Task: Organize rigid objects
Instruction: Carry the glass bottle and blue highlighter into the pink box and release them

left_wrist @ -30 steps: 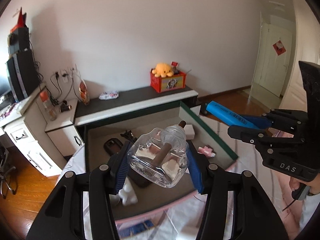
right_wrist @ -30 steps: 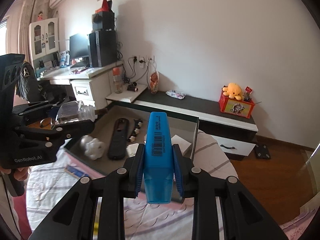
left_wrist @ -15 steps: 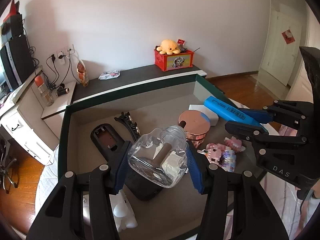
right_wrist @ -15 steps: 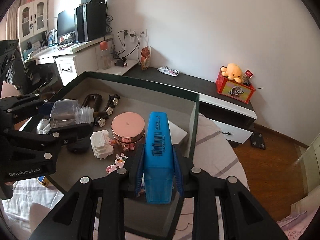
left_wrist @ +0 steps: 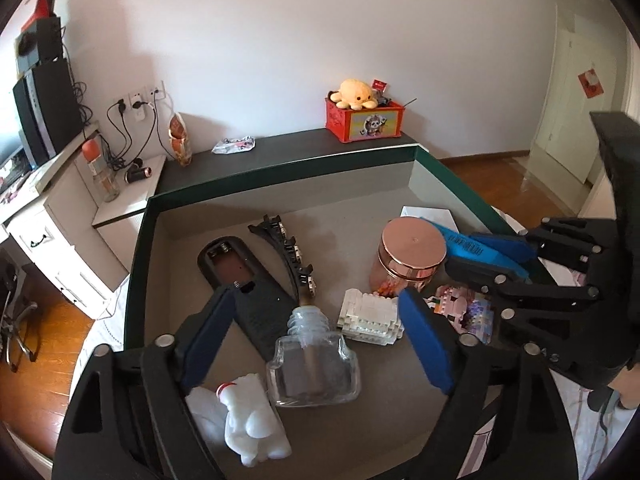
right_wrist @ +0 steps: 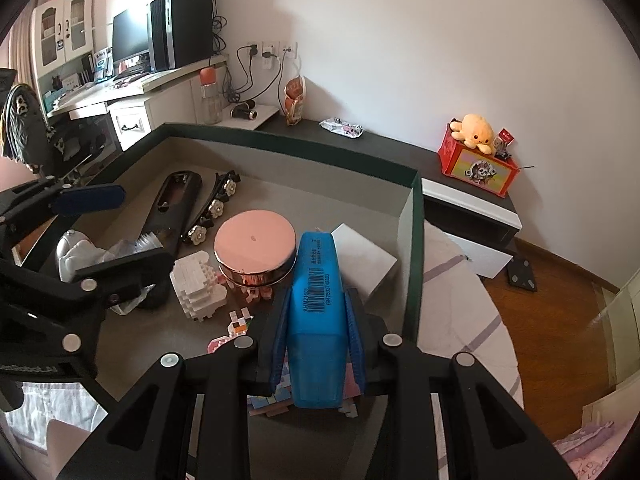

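A: Left gripper (left_wrist: 316, 354) fingers stand apart; the clear glass bottle (left_wrist: 314, 372) lies in the green-rimmed grey tray (left_wrist: 280, 168).

B: Right gripper (right_wrist: 316, 336) fingers clamp the blue rectangular plastic case (right_wrist: 318, 316) beside the tray's copper-lidded round tin (right_wrist: 255, 246). I judge that left to release.

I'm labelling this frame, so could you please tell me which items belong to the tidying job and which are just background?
Job:
green-rimmed box
glass bottle
blue case in right claw
copper-lidded jar
white block figure

Background:
plush octopus
red box
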Action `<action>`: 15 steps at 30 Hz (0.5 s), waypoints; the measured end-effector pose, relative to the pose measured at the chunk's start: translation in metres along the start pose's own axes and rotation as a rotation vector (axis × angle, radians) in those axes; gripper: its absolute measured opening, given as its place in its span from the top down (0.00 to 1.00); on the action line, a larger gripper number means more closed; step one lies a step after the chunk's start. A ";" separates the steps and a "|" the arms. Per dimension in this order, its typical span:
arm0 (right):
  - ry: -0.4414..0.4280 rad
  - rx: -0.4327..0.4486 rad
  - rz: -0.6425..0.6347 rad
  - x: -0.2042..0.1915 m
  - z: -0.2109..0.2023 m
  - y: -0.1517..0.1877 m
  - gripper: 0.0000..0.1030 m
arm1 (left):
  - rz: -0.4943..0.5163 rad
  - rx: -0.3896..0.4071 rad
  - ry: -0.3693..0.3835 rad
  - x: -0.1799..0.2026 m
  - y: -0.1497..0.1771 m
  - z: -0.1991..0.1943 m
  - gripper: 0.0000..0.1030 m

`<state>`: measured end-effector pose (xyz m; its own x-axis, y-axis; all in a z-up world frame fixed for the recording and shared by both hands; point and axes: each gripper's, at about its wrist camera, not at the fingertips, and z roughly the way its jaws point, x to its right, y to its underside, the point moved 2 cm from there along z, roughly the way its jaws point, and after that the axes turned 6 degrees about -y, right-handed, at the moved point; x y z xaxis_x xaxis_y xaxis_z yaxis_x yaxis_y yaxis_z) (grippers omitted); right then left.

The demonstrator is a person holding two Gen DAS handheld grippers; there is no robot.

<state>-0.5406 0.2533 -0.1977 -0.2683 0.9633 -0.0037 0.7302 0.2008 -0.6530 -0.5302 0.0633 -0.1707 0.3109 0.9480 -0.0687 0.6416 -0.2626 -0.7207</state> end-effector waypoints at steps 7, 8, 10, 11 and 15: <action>-0.024 -0.013 0.007 -0.005 0.000 0.001 0.73 | -0.025 0.012 -0.040 -0.010 0.003 -0.013 0.07; -0.025 -0.016 0.004 -0.007 0.000 0.001 0.73 | -0.027 0.012 -0.043 -0.011 0.004 -0.014 0.07; -0.025 -0.021 0.002 -0.009 0.001 0.001 0.73 | -0.033 0.006 -0.050 -0.014 0.008 -0.017 0.07; -0.030 -0.024 0.005 -0.010 0.001 0.002 0.73 | -0.033 0.002 -0.055 -0.016 0.010 -0.018 0.07; -0.045 -0.029 0.026 -0.008 0.001 0.004 0.73 | -0.031 -0.005 -0.065 -0.020 0.017 -0.026 0.07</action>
<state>-0.5362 0.2463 -0.2017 -0.2763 0.9595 -0.0555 0.7554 0.1811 -0.6298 -0.5072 0.0348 -0.1637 0.2444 0.9654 -0.0909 0.6536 -0.2332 -0.7200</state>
